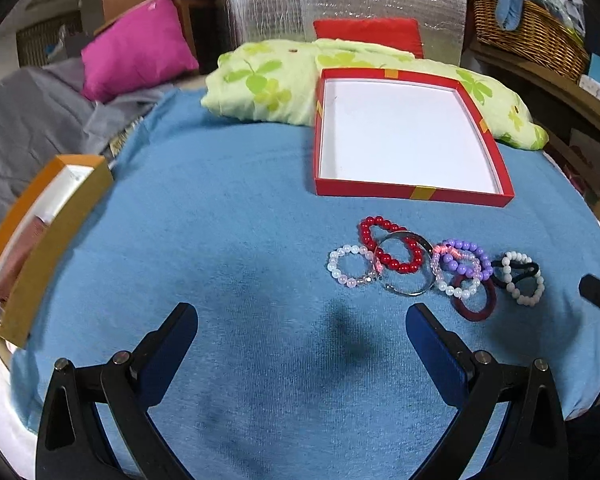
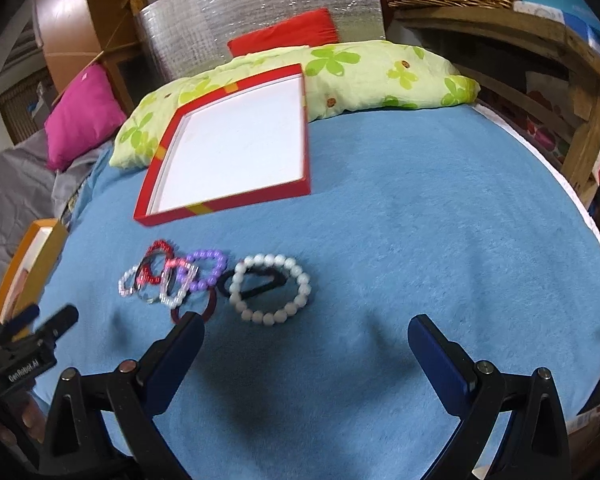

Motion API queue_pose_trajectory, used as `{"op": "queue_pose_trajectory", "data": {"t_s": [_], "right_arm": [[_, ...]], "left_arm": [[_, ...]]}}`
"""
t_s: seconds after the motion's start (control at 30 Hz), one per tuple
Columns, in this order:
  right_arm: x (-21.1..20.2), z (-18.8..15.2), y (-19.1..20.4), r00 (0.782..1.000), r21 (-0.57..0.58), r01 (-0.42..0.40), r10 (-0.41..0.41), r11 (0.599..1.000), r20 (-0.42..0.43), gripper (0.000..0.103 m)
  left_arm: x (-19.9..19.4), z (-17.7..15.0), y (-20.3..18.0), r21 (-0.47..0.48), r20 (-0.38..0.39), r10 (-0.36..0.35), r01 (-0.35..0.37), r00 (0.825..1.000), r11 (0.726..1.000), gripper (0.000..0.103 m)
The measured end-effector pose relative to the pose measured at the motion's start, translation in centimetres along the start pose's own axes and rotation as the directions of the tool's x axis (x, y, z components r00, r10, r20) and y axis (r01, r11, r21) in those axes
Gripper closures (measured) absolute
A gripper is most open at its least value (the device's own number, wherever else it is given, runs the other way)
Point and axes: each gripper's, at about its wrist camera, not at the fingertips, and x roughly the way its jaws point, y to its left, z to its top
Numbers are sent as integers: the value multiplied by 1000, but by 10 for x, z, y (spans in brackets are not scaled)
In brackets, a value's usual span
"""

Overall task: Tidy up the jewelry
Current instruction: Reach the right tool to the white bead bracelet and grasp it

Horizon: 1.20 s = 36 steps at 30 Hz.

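Several bracelets lie in a row on the blue cloth: a clear bead bracelet (image 1: 350,266), a red bead bracelet (image 1: 392,243), a silver bangle (image 1: 406,264), a purple bead bracelet (image 1: 470,258), a dark red hair tie (image 1: 475,298) and a white bead bracelet (image 1: 520,278) (image 2: 271,289) over a black hair tie (image 2: 260,282). Behind them sits a red shallow box (image 1: 414,191) (image 2: 224,204) with a white inside. My left gripper (image 1: 302,326) hovers open in front of the row, holding nothing. My right gripper (image 2: 306,338) is open just in front of the white bead bracelet.
A green floral pillow (image 1: 268,80), a pink cushion (image 1: 136,50) and a red cushion (image 1: 370,32) lie at the back. An orange box (image 1: 40,248) stands at the left edge. A wicker basket (image 1: 528,28) sits on wooden shelving at the right.
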Motion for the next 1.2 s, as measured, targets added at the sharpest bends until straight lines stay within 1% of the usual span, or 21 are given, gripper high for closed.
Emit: {"op": "queue_pose_trajectory", "data": {"t_s": [0.03, 0.1, 0.13, 0.2, 0.27, 0.33, 0.43, 0.57, 0.67, 0.77, 0.8, 0.83, 0.87, 0.9, 0.93, 0.97, 1.0, 1.07, 1.2], "right_arm": [[1, 4, -3, 1000, 13, -6, 6, 1000, 1, 5], [6, 15, -8, 999, 45, -32, 32, 998, -8, 6], [10, 21, -9, 999, 52, -40, 40, 998, -7, 8], [19, 31, -7, 998, 62, -55, 56, 997, -15, 13], [28, 43, -3, 998, 53, -68, 68, 996, 4, 13], [40, 56, 1, 998, 42, -56, 55, 998, 22, 19], [61, 75, 4, 999, 41, -38, 38, 998, 18, 25], [94, 104, -5, 999, 116, -36, 33, 993, 26, 30], [121, 122, -16, 999, 167, -39, 35, 985, 26, 36], [150, 132, -23, 997, 179, -63, 69, 982, -23, 49], [158, 133, -25, 996, 172, -74, 82, 982, -40, 59], [164, 136, -26, 996, 158, -75, 83, 985, -45, 65], [165, 137, -25, 996, 144, -79, 85, 986, -37, 68], [166, 139, -25, 994, 135, -100, 106, 986, -37, 80], [168, 139, -25, 990, 139, -122, 130, 983, -54, 87], [167, 139, -25, 989, 137, -122, 131, 983, -63, 89], [165, 140, -23, 991, 122, -104, 113, 987, -68, 90], [161, 139, -20, 990, 78, -105, 111, 991, -86, 91], [154, 133, -21, 984, 42, -105, 110, 994, -141, 92]], "left_arm": [[1, 1, 1, -8, -1, -1, 1, 1000, 1000, 0], [4, 3, 1, -20, -8, -3, 3, 1000, 1000, 0], [6, 3, 1, -21, -15, -9, 9, 1000, 1000, 0], [8, 5, 1, -20, -26, -16, 15, 1000, 1000, 0], [10, 5, -1, -14, -35, -15, 14, 999, 1000, 0], [12, 6, -2, -13, -44, -17, 16, 999, 1000, 0], [15, 6, -4, -14, -58, -15, 14, 998, 1000, 0], [19, 5, -6, -4, -66, -8, 8, 998, 1000, 0], [22, 4, -8, 5, -70, -1, 1, 998, 1000, 0], [24, 4, -8, 13, -75, 3, -2, 997, 1000, 0], [24, 4, -7, 14, -76, 5, -4, 997, 1000, 0], [25, 4, -7, 15, -78, 6, -5, 997, 1000, 0], [25, 4, -6, 15, -79, 7, -6, 997, 1000, 0], [25, 3, -5, 14, -79, 8, -7, 997, 1000, 0], [26, 3, -4, 13, -80, 9, -8, 997, 1000, 0], [26, 3, -2, 9, -82, 11, -10, 997, 1000, 0], [26, 3, -1, 5, -81, 11, -10, 997, 1000, 0], [25, 3, 1, -4, -81, 10, -11, 997, 1000, 0], [23, 1, 1, -6, -78, 5, -6, 997, 1000, 0]]}}
